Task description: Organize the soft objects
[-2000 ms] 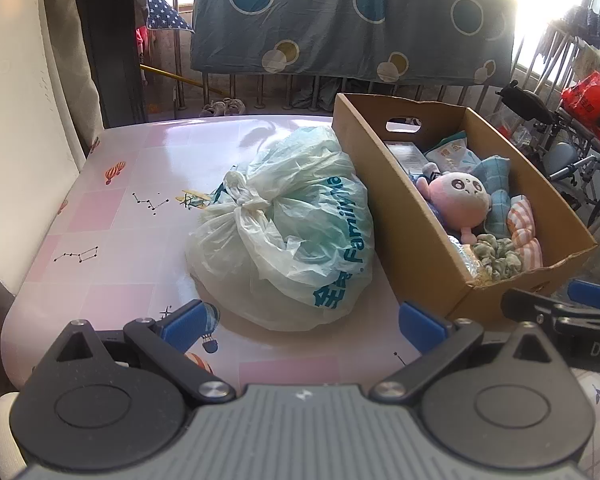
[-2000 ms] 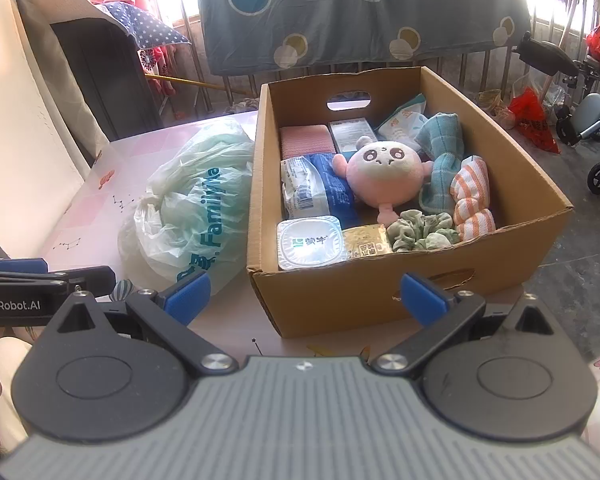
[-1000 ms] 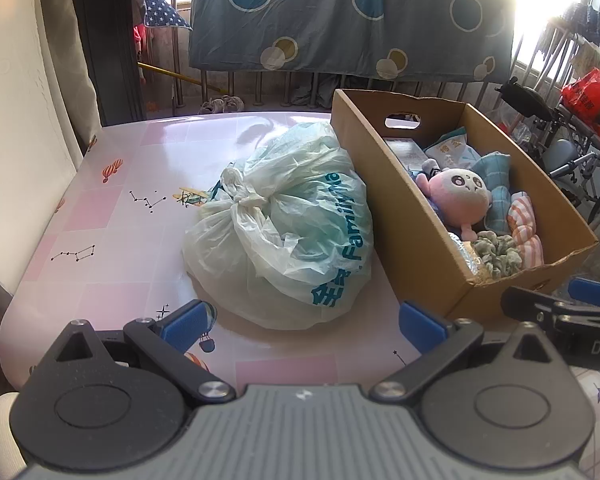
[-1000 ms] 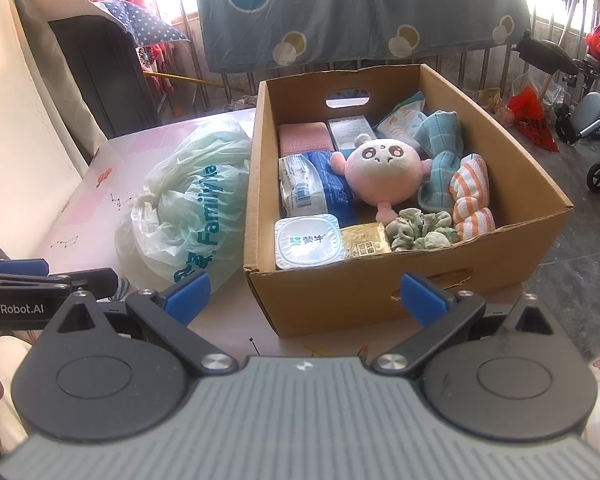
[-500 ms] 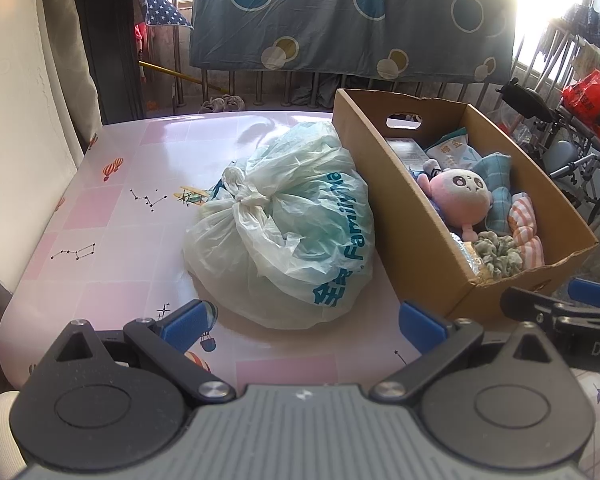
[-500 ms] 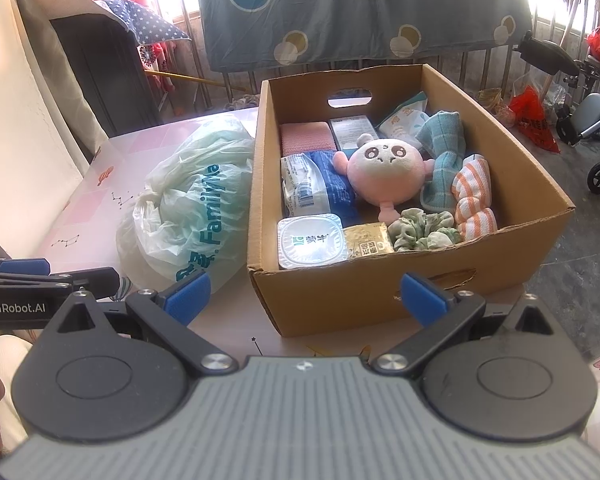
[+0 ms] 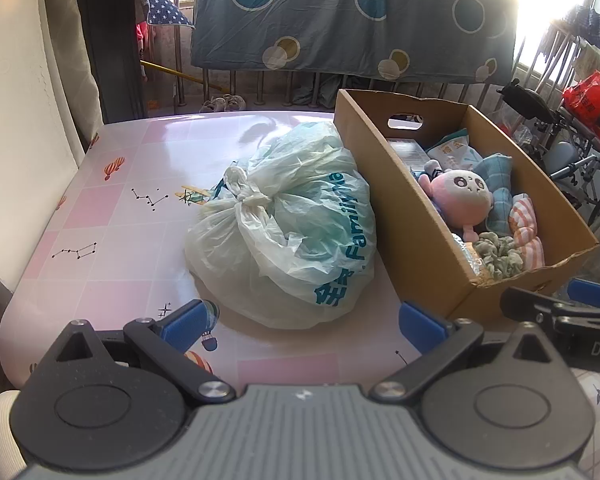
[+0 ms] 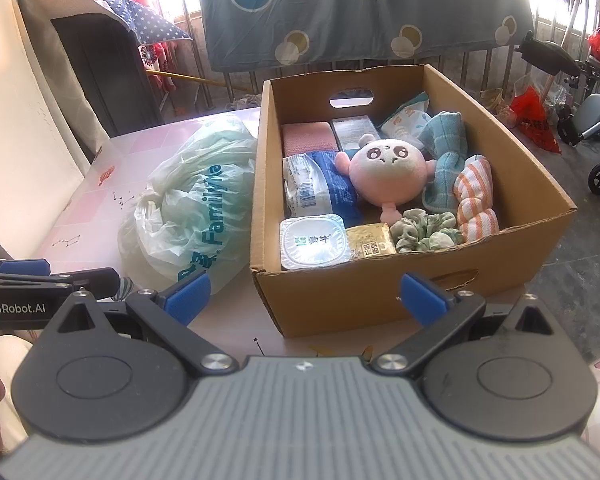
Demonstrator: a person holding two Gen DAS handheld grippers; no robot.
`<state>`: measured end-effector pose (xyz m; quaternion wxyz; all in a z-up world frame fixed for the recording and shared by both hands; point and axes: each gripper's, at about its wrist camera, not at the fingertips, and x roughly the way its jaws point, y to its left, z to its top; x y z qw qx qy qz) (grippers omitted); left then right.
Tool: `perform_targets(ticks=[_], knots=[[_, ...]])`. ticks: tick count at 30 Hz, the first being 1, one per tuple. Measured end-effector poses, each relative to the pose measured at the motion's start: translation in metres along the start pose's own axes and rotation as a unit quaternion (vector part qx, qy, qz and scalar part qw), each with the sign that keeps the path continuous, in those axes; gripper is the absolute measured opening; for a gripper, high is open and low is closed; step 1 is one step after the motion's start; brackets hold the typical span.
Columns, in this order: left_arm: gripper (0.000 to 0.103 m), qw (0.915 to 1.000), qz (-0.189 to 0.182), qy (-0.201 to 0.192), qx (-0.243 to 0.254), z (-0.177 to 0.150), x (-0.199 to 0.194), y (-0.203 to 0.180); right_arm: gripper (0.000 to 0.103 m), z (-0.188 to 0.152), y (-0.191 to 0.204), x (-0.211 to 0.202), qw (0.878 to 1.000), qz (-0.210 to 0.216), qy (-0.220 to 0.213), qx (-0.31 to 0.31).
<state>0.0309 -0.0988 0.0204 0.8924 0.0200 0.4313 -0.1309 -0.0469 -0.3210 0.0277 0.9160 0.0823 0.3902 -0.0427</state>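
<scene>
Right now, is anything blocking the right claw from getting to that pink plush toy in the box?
Only the cardboard box's near wall stands between the open right gripper and the pink plush toy. The box is open on top and nothing covers the toy, so reaching over looks possible.

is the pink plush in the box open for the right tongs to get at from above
Probably yes. The pink plush lies on top in the open cardboard box, nothing covering it, and the right tongs are open and empty, short of the near wall.

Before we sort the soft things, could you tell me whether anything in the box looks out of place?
Yes: a sealed yogurt cup and a gold foil packet lie at the cardboard box's near edge, beside the green scrunchie.
</scene>
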Motion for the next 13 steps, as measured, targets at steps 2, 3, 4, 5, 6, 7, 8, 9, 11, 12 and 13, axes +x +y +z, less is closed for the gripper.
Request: perform_targets(ticks=[2, 3, 4, 5, 6, 7, 8, 9, 11, 12, 13], knots=[[0.103, 1.0, 0.0, 0.0, 0.0, 0.0, 0.0, 0.0001, 0.102, -0.0001, 0.0002, -0.0002, 1.0, 0.0, 0.0, 0.0], [0.103, 1.0, 0.0, 0.0, 0.0, 0.0, -0.0001, 0.0002, 0.102, 0.0, 0.0, 0.0001, 1.0, 0.0, 0.0, 0.0], [0.103, 1.0, 0.0, 0.0, 0.0, 0.0, -0.0002, 0.0003, 0.102, -0.0001, 0.0001, 0.0001, 1.0, 0.0, 0.0, 0.0], [0.103, 1.0, 0.0, 0.0, 0.0, 0.0, -0.0002, 0.0004, 0.102, 0.0, 0.0002, 0.0002, 1.0, 0.0, 0.0, 0.0], [0.103, 1.0, 0.0, 0.0, 0.0, 0.0, -0.0003, 0.0005, 0.102, 0.0, 0.0, 0.0001, 1.0, 0.0, 0.0, 0.0], [0.103, 1.0, 0.0, 0.0, -0.001, -0.0002, 0.0001, 0.0006, 0.102, 0.0002, -0.0001, 0.0002, 1.0, 0.0, 0.0, 0.0], [0.103, 1.0, 0.0, 0.0, -0.001, -0.0002, 0.0002, 0.0008, 0.102, 0.0002, 0.0002, -0.0001, 1.0, 0.0, 0.0, 0.0], [0.103, 1.0, 0.0, 0.0, -0.001, -0.0002, 0.0001, 0.0008, 0.102, 0.0001, 0.0, 0.0001, 1.0, 0.0, 0.0, 0.0], [0.103, 1.0, -0.001, 0.0, -0.001, -0.0003, 0.0, 0.001, 0.102, 0.0002, 0.0, 0.0001, 1.0, 0.0, 0.0, 0.0], [0.103, 1.0, 0.0, -0.001, -0.001, -0.0001, 0.0, 0.0009, 0.102, 0.0001, 0.0002, 0.0, 1.0, 0.0, 0.0, -0.001], [0.103, 1.0, 0.0, -0.001, -0.001, -0.0001, 0.0, 0.001, 0.102, 0.0002, 0.0001, 0.0001, 1.0, 0.0, 0.0, -0.001]])
